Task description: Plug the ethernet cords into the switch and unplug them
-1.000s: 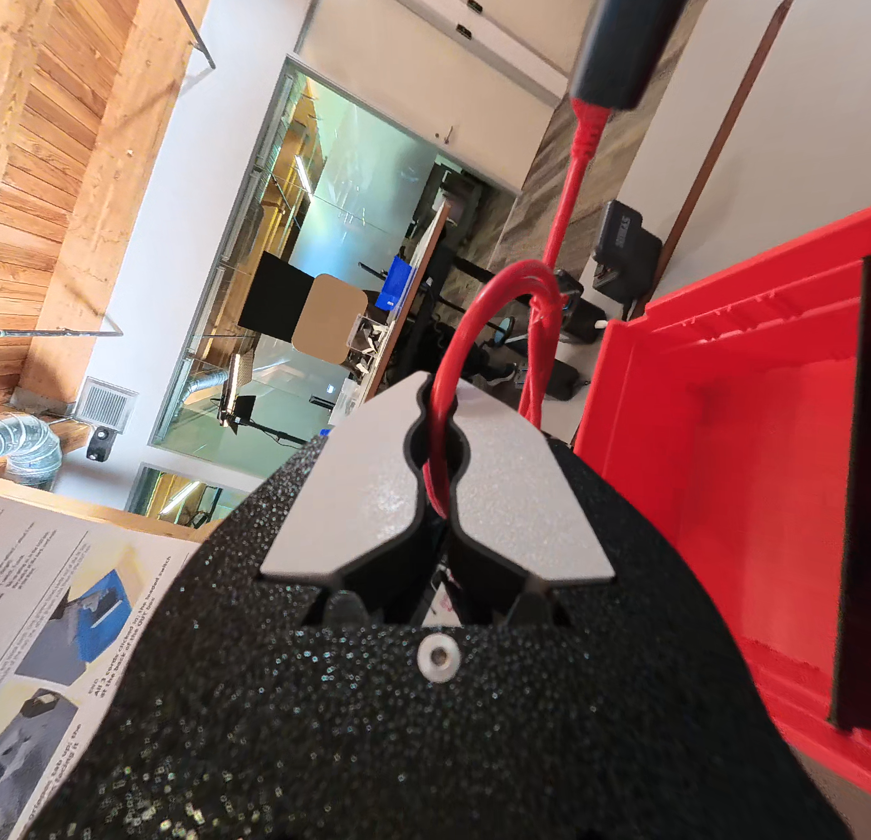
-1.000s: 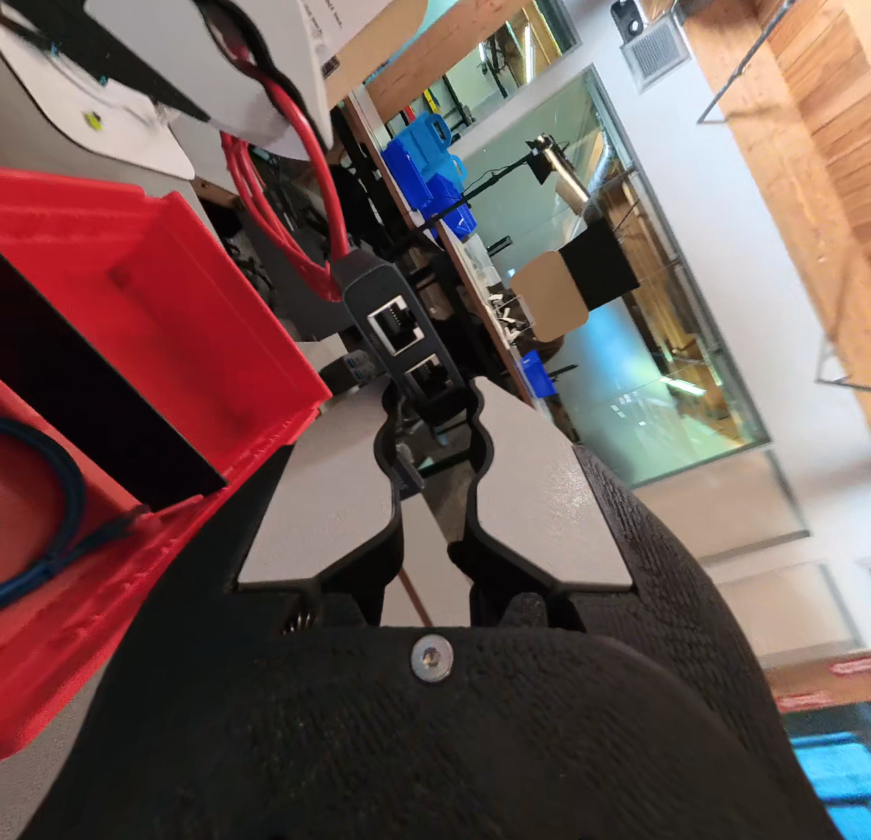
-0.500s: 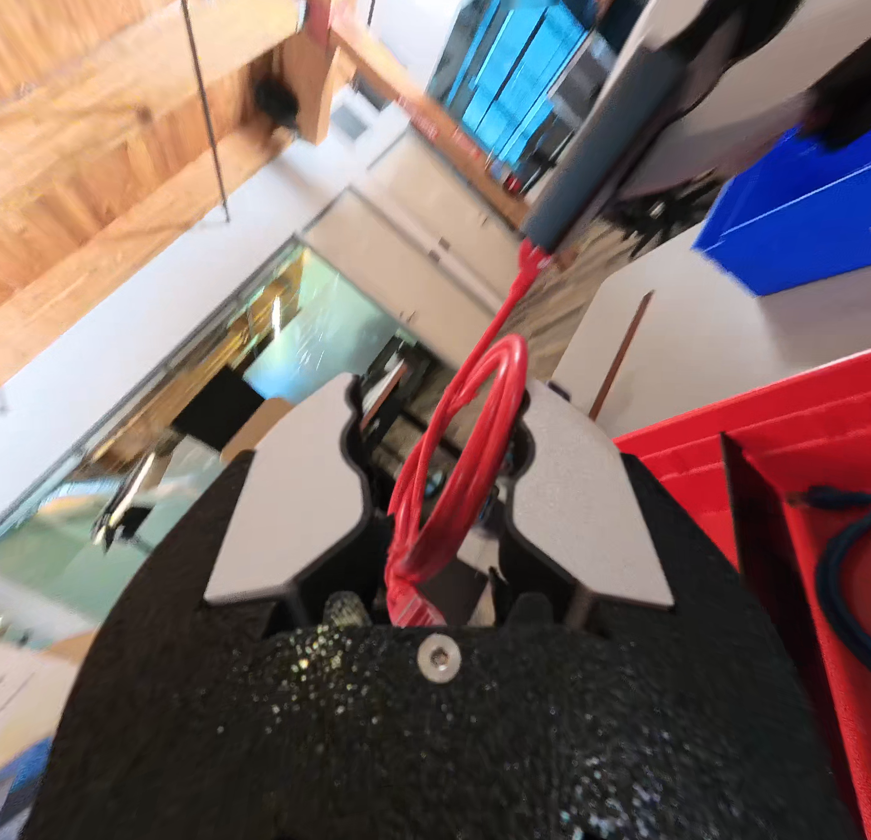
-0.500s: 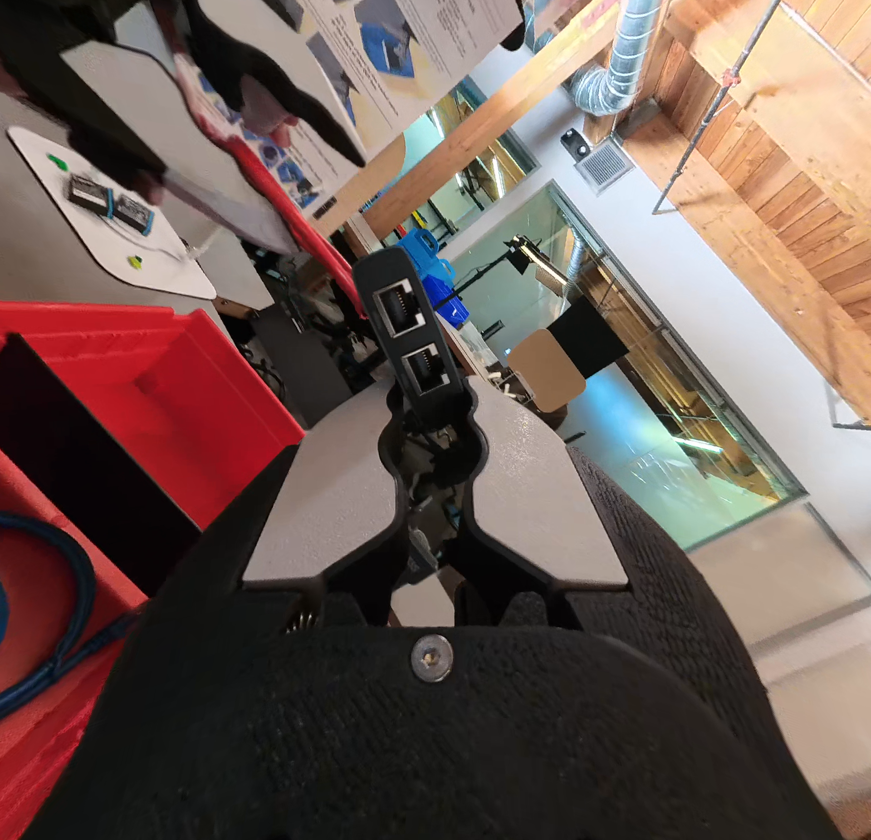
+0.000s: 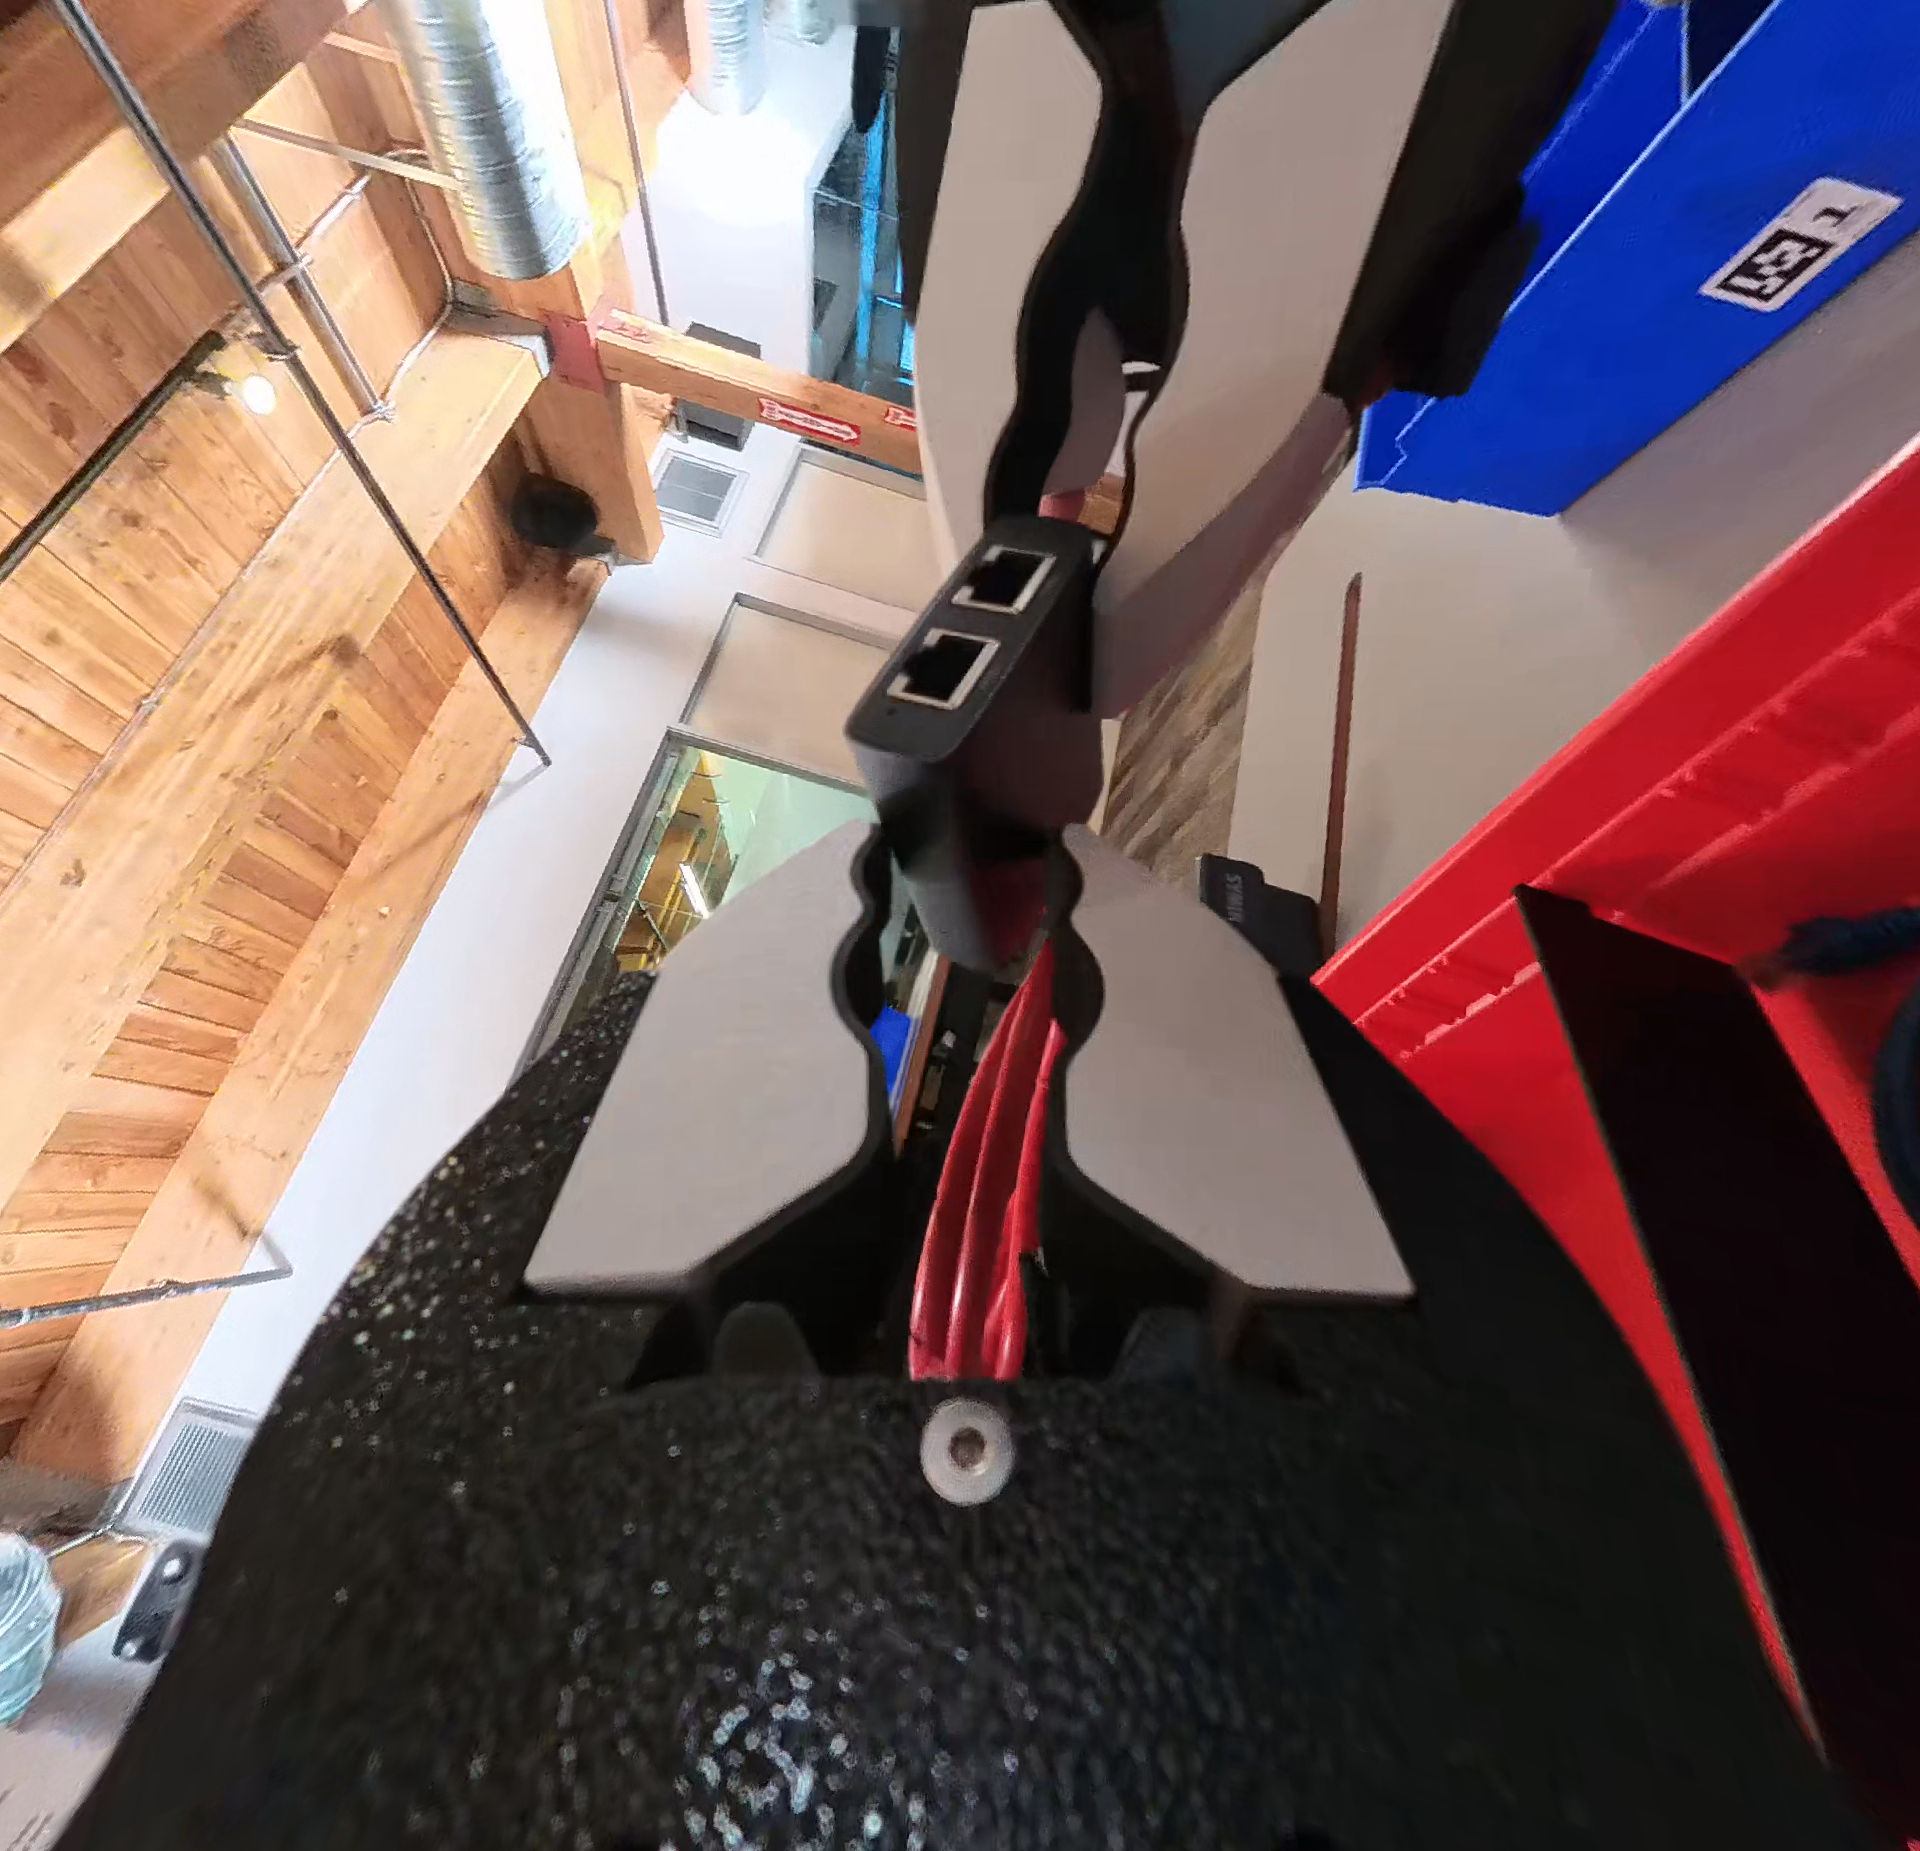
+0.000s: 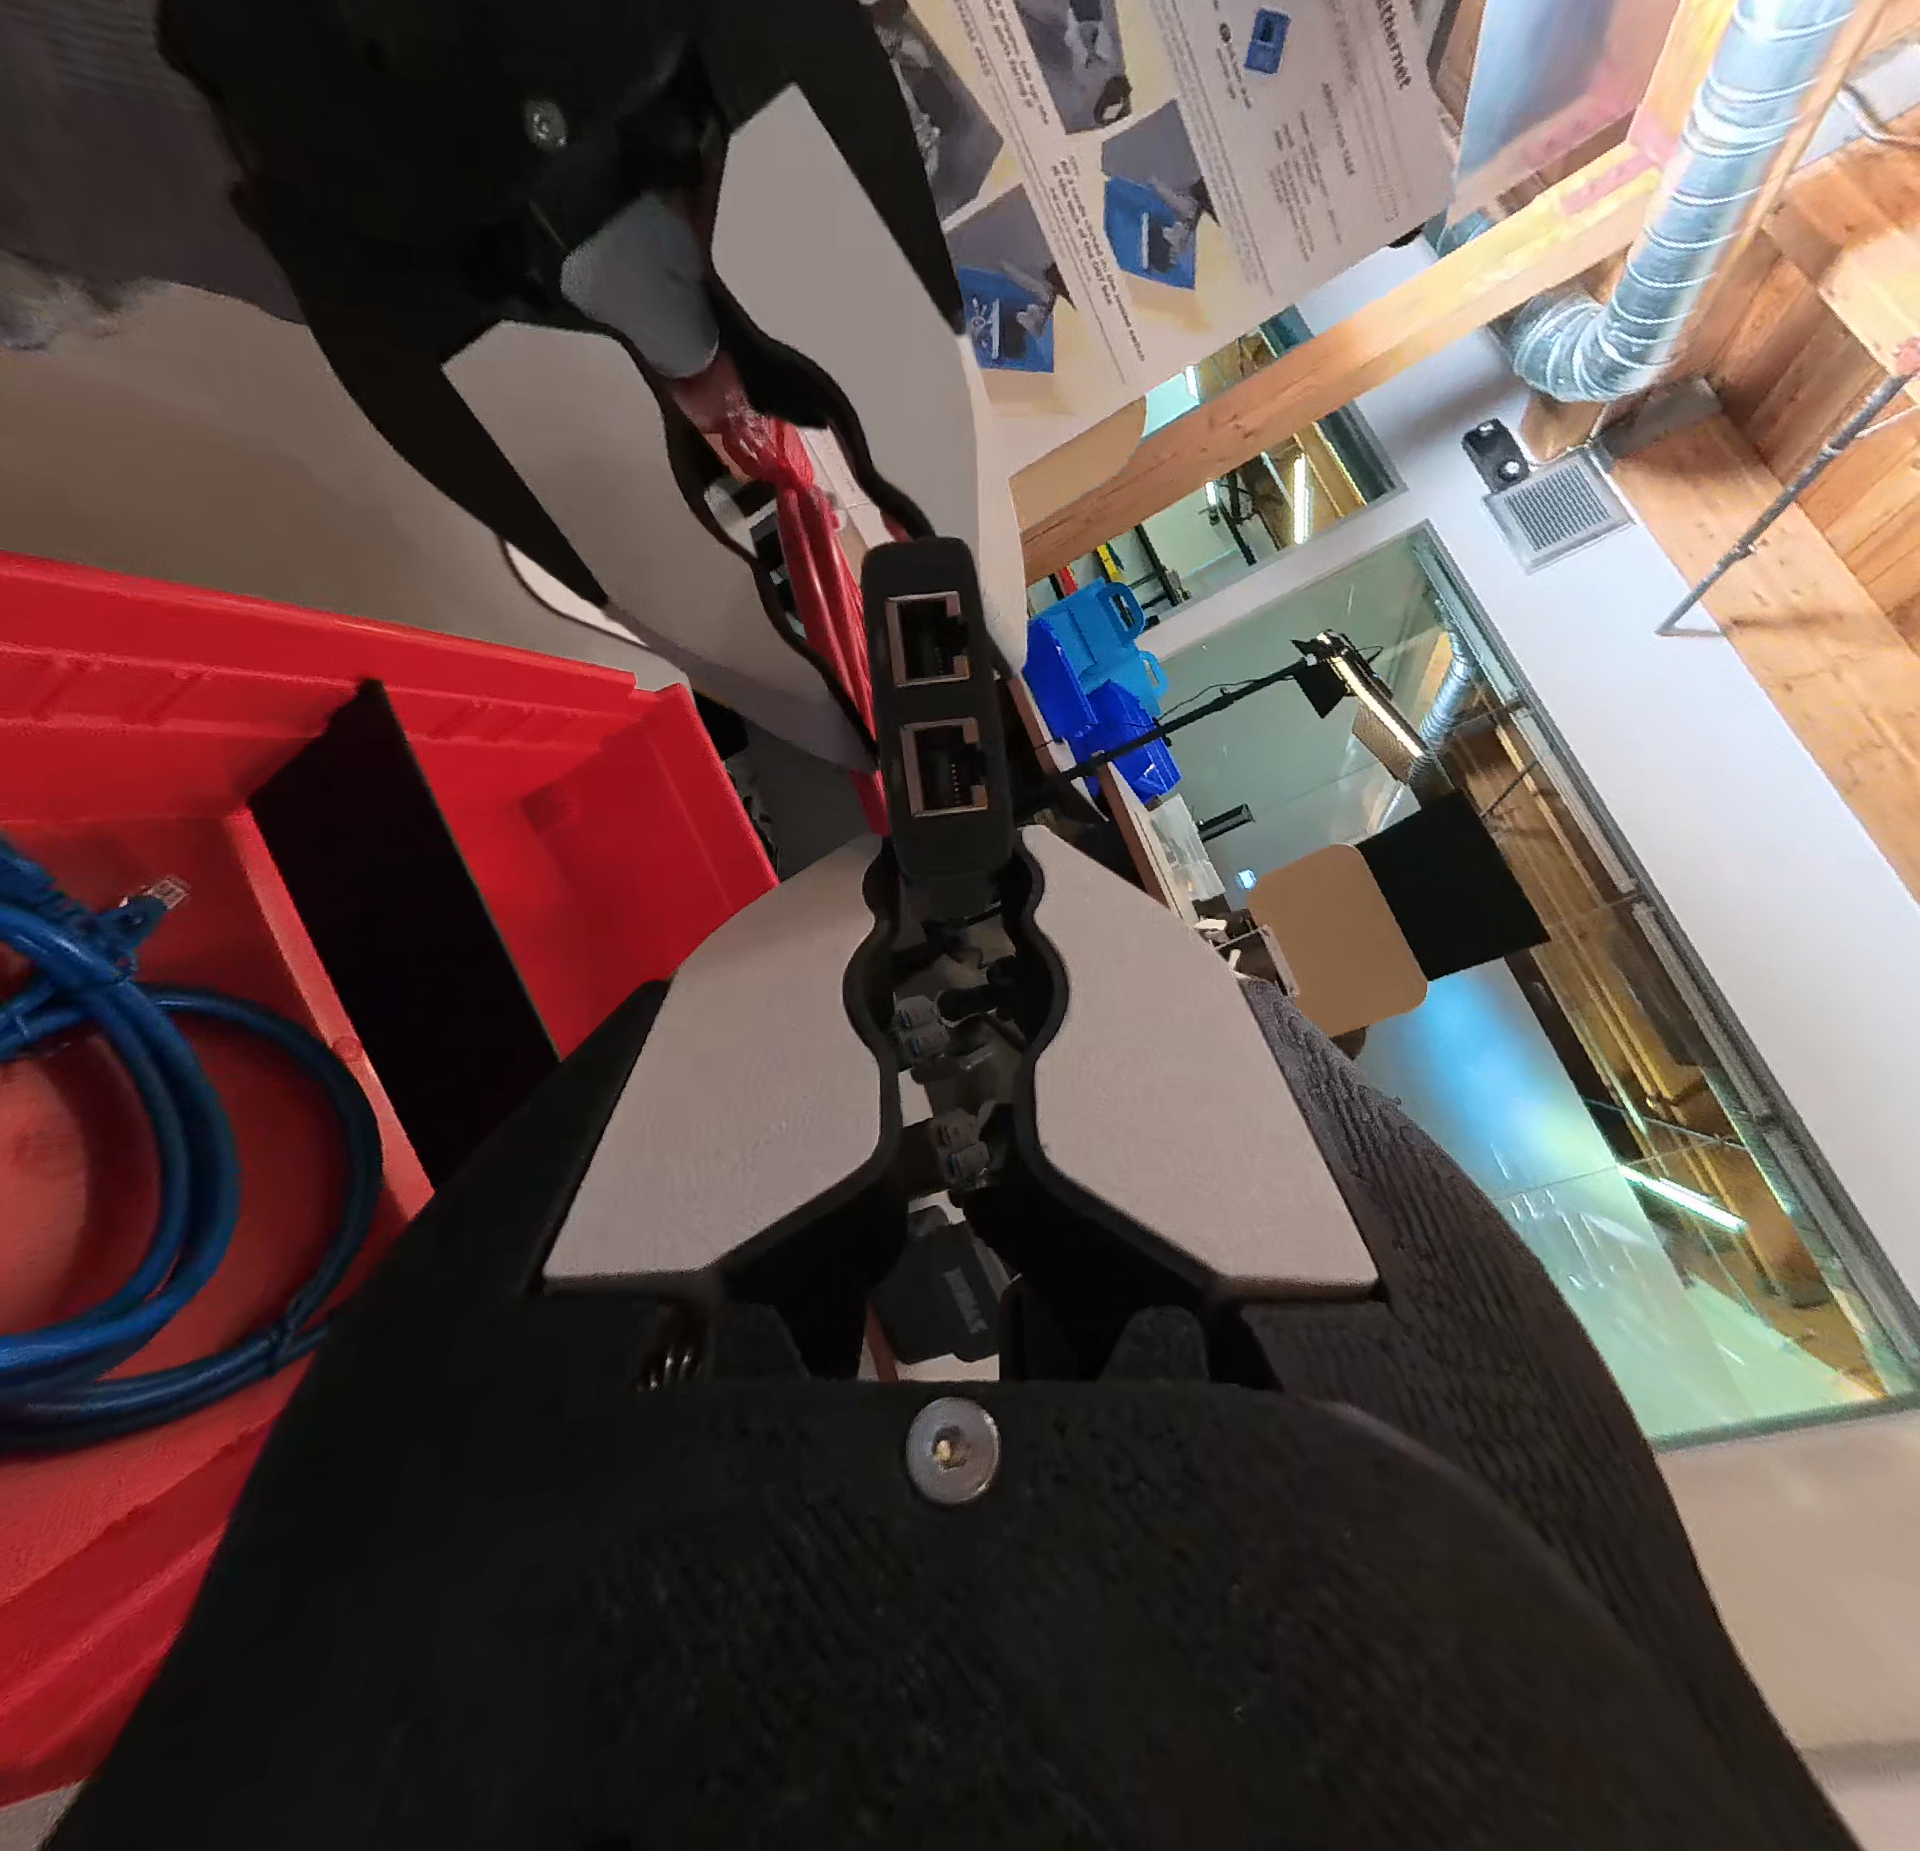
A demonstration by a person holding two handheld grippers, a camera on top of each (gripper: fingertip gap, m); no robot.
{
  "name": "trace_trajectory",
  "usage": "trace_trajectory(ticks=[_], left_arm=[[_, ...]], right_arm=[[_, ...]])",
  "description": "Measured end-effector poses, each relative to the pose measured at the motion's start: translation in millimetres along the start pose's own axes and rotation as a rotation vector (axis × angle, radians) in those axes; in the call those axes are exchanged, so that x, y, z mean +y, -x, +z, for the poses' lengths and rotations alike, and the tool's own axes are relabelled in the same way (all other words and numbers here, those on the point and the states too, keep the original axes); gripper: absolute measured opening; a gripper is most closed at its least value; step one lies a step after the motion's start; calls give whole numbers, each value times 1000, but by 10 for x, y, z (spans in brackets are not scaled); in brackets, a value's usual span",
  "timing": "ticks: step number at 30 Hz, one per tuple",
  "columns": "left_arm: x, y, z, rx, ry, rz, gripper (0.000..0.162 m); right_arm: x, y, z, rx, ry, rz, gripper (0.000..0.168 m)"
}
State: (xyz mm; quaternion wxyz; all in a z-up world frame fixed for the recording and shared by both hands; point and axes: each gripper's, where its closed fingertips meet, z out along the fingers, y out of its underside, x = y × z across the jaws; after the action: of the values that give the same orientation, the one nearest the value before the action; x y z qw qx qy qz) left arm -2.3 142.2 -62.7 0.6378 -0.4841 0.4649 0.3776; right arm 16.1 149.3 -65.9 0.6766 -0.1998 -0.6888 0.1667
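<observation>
- Two sockets are shown on a black rectangular adapter [image 6: 940, 731], clamped in the right gripper [image 6: 951, 871].
- A red looped cable [image 5: 987, 1167] is threaded between the left gripper's [image 5: 966, 851] parted fingers; grip unclear.

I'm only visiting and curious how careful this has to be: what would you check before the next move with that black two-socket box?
1. Right claw clamped on black adapter: ok.
2. Both adapter sockets empty, facing the camera: ok.
3. Left claw gripping the adapter's far end: cannot tell; jaws stand apart.
4. Red cable pinched by left claw: not ok, it runs through the gap.
5. Blue cable inside red bin, away from both claws: ok.
</observation>
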Motion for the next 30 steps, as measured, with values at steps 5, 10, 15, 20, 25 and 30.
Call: trace_trajectory(ticks=[5, 10, 15, 20, 25, 30], left_arm=[[77, -36, 9, 62, 51, -67, 21], [286, -136, 67, 96, 218, -11, 20], [196, -219, 94, 133, 182, -19, 19], [212, -130, 88, 95, 167, -118, 19], [23, 255, -51, -21, -22, -399, 27], [-381, 234, -259, 181, -346, -632, 12]], right_arm=[[70, 5, 29, 9, 65, 0, 18], [150, 15, 36, 58, 283, -135, 34], [190, 67, 166, 114, 393, -369, 27], [198, -18, 215, 161, 348, -293, 24], [213, -282, 217, 288, 207, -52, 22], [158, -535, 83, 374, 20, 214, 20]])
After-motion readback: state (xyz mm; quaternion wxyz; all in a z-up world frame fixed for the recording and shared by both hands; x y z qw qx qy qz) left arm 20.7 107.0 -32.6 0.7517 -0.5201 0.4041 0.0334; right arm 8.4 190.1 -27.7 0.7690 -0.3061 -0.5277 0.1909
